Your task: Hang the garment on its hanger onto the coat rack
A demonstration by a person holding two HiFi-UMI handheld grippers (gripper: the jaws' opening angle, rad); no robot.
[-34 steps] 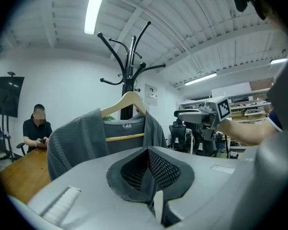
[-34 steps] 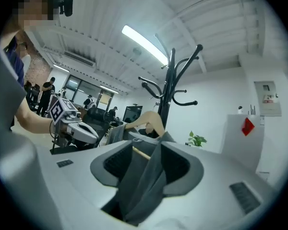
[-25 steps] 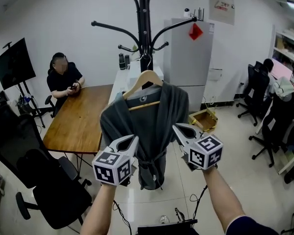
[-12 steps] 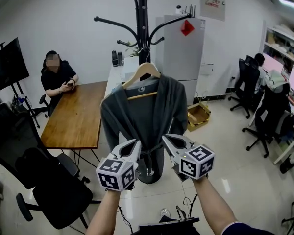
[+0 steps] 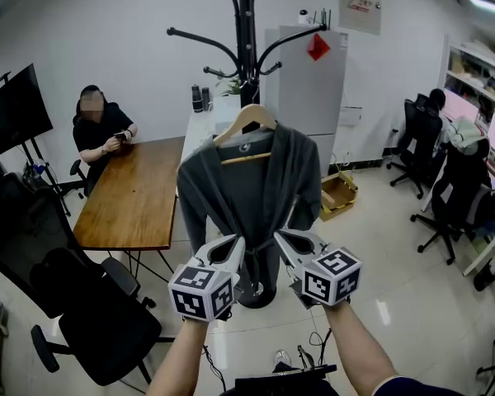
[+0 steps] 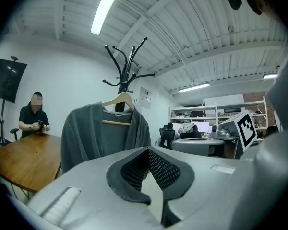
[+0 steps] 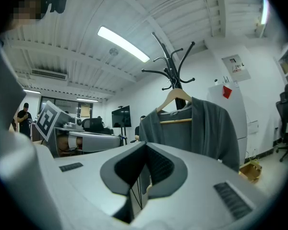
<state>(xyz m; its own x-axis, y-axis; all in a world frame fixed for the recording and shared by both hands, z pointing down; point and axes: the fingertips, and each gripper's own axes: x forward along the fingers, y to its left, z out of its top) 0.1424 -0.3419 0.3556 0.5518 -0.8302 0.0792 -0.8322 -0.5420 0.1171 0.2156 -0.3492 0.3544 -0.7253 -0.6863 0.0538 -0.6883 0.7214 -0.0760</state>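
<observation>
left gripper (image 5: 236, 242) and right gripper (image 5: 280, 237) closed, empty; garment (image 5: 252, 196) hangs on coat rack (image 5: 247, 40) near an open cardboard box (image 5: 340, 195).

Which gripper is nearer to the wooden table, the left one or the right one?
Left. The left gripper is beside the near corner of the wooden table; the right gripper is on its far side.

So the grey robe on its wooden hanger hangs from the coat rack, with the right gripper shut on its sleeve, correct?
Not quite. The right gripper is shut on nothing: the right gripper view shows its jaws together and empty, with the grey robe hanging apart beyond them. The rest holds: the robe is on its wooden hanger, hung from the coat rack.
</observation>
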